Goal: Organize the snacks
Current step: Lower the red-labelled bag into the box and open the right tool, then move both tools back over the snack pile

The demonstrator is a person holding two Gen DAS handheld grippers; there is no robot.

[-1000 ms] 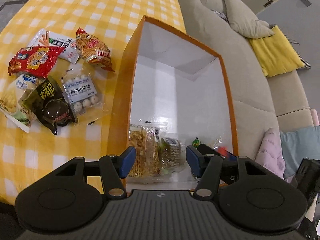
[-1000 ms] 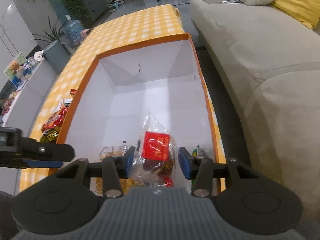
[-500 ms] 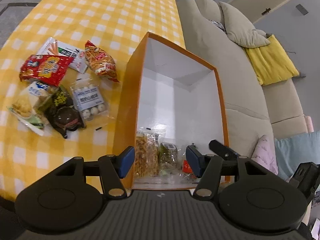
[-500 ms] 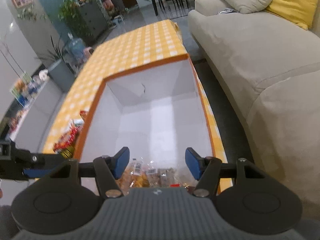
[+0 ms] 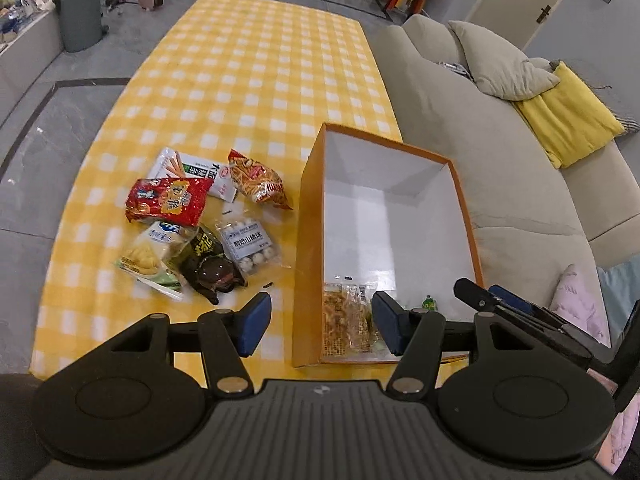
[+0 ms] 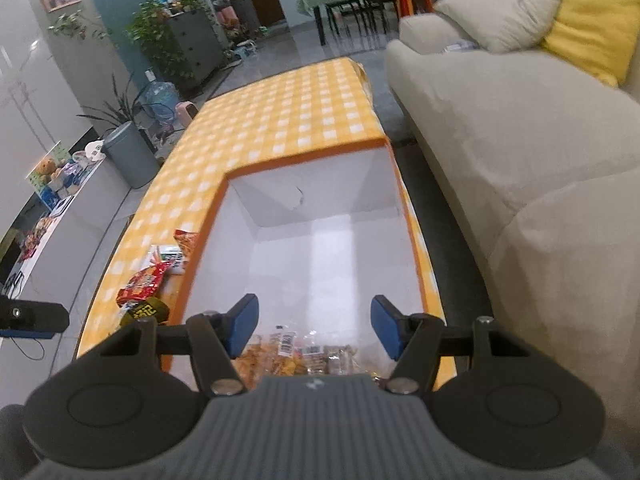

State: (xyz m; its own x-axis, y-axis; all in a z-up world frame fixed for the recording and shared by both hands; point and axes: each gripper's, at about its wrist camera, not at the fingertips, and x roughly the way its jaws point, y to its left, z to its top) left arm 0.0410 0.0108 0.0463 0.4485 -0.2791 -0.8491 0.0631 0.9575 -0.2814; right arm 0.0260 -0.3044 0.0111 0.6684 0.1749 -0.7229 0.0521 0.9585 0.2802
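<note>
An orange box (image 5: 308, 240) with a white inside stands on the yellow checked table and holds a few clear snack packets (image 5: 346, 324) at its near end. My left gripper (image 5: 320, 326) hangs open and empty above the box's near left corner. To its left lies a pile of snacks: a red bag (image 5: 168, 200), an orange noodle bag (image 5: 258, 180), a white stick box (image 5: 192, 168), a clear bag of white balls (image 5: 250, 246) and a dark bag (image 5: 208, 264). My right gripper (image 6: 314, 326) is over the box (image 6: 200, 248) with its jaws opening and nothing between them; packets (image 6: 276, 354) lie below.
A beige sofa (image 5: 480, 140) runs along the table's right side, with a yellow cushion (image 5: 560, 120) and a pink pillow (image 5: 576, 304). A grey bin (image 5: 80, 12) stands on the floor at the far left. The far half of the tablecloth (image 5: 260, 60) is bare.
Both grippers have risen and drawn back from the box. The right gripper let go of a red-labelled clear packet and its jaws widened. The left jaws kept their width.
</note>
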